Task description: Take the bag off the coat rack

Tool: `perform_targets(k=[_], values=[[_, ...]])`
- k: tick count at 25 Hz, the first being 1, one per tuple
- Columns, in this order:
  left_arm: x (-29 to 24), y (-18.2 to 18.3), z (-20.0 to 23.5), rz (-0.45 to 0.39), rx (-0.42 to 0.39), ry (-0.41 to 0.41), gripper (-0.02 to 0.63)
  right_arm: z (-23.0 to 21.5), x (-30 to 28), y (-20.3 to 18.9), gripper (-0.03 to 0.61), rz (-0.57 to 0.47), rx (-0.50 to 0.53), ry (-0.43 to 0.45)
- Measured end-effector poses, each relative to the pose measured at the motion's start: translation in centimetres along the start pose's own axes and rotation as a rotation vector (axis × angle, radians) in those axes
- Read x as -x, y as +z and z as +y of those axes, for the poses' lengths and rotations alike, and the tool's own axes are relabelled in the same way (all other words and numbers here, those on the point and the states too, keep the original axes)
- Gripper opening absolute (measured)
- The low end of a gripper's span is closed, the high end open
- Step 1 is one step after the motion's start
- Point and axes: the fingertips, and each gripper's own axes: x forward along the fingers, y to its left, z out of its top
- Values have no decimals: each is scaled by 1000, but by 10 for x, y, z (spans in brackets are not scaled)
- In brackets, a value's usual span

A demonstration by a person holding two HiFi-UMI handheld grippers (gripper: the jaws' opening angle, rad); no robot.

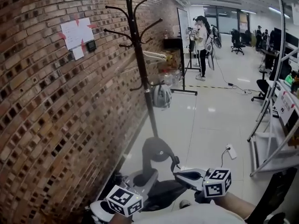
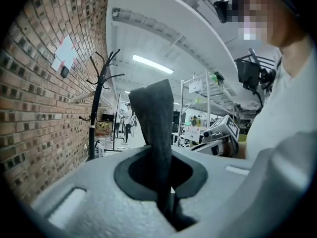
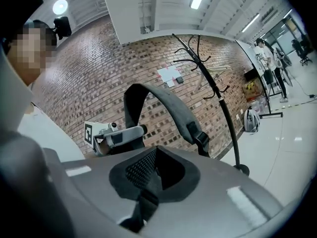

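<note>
The bag (image 1: 156,150) is dark grey, with a padded strap arching up in a loop. It is off the coat rack (image 1: 139,55) and held low, well apart from it. The left claw (image 2: 167,202) is closed on a flat strap and the right claw (image 3: 143,202) on webbing. The rack is black, with curved hooks, upright by the brick wall (image 1: 51,106). A small light grey bag (image 1: 162,96) shows low by its pole

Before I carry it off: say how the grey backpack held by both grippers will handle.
Probably floppy: its shoulder strap curves in a loose arch above the right gripper. Slipping seems unlikely, as the left gripper pinches a fabric strap flat. The backpack may swing.
</note>
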Motion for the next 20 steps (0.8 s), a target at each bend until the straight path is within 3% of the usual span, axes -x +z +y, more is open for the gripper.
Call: perform_targets(k=[12,20], values=[[93,-39,-21,62,94,8,21,79,-12,-35,-2,-3,29,-15],[114,-55,-23,62,128,3,21,91,-21,-47,-2,-2,31,-16]])
